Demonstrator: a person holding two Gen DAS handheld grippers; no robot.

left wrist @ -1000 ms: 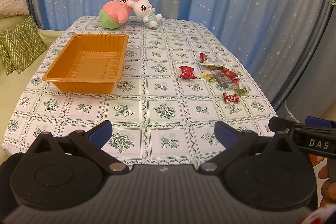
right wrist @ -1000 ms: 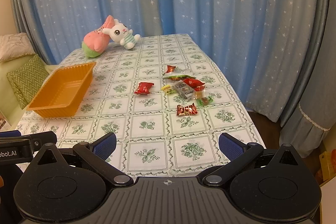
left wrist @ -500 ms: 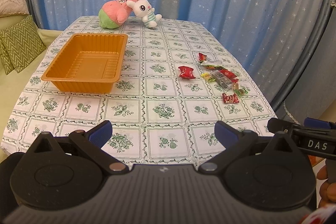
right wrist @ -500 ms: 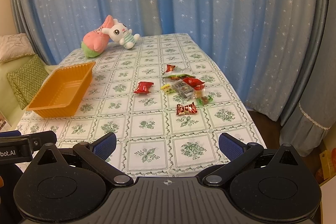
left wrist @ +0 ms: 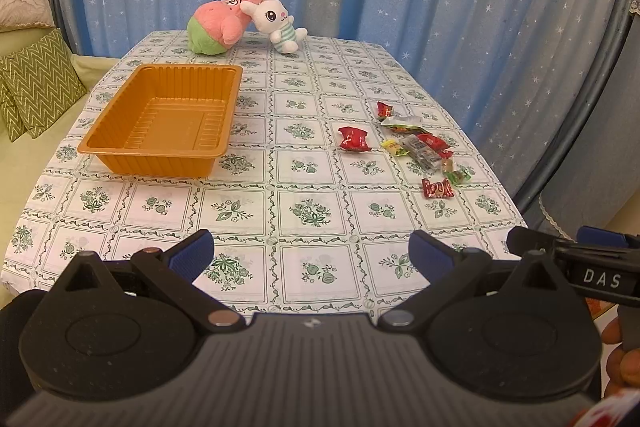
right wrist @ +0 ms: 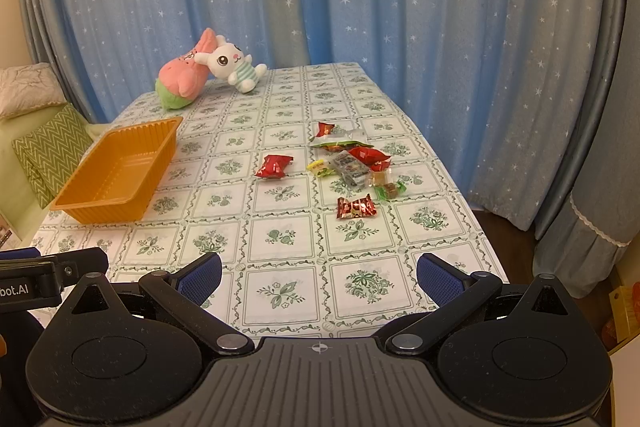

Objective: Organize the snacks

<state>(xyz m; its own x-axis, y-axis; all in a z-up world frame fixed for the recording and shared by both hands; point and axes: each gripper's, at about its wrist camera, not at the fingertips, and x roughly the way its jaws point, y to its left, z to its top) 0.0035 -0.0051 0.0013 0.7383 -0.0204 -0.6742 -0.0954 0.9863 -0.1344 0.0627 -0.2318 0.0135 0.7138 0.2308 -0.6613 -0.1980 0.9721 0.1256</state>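
An empty orange tray sits on the left half of the table. Several wrapped snacks lie in a loose cluster on the right half, with one red packet apart to their left and another red packet nearest me. My left gripper hovers open over the table's near edge, nothing between its blue pads. My right gripper is open too, above the near edge, well short of the snacks.
A pink-and-green plush and a white rabbit plush lie at the table's far end before blue star curtains. Green zigzag cushions lie on a sofa to the left. The table's right edge drops to the floor.
Both views have shifted only slightly; the table scene sits a touch lower and nearer. Tray, snacks and plush toys have not moved, and both grippers stay open.
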